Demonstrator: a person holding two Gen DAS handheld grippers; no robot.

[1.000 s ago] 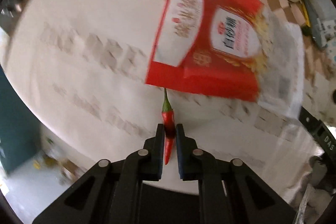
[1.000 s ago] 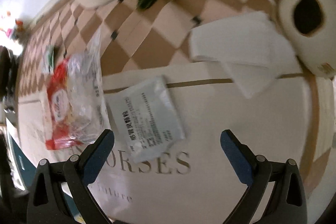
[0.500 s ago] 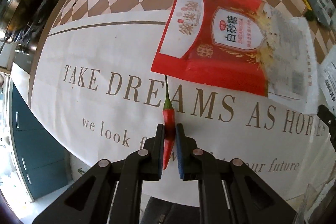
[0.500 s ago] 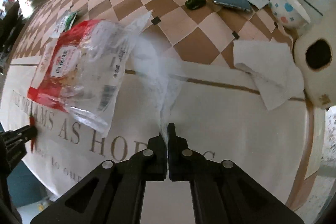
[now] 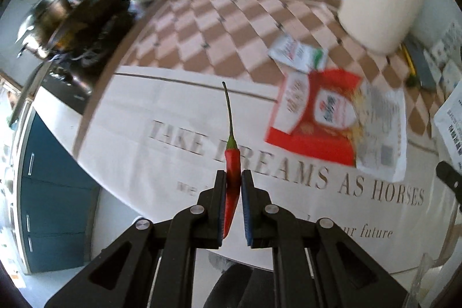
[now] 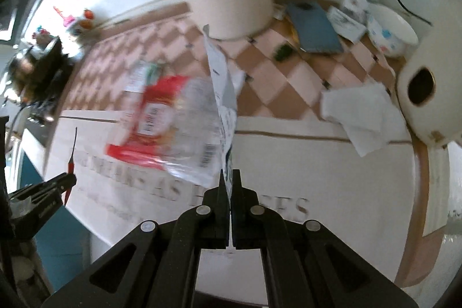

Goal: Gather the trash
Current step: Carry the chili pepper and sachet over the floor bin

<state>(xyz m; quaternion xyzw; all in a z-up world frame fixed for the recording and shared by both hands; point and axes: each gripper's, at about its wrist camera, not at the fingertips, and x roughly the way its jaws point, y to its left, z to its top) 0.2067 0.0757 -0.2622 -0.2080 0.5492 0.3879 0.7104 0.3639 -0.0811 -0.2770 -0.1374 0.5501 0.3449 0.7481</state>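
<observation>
Above the table (image 5: pixel 121 117), left tool (image 5: pixel 233 178) pinching chili (image 5: pixel 232 163), right tool (image 6: pixel 230 178) pinching packet (image 6: pixel 223 94), tissue (image 6: pixel 361 111) right-view only.

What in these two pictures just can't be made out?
- Red bag: its label print is motion-blurred in both views.
- Chili: in the left view the left tongs cover its sides.
- White packet: edge-on in the right tongs, text unreadable.
- Wording on the table cover: partly hidden.

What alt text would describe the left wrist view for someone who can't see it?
The left gripper is shut on a red chili pepper, stem pointing away, above a white cloth with printed lettering. A red snack bag lies to the right.
</observation>
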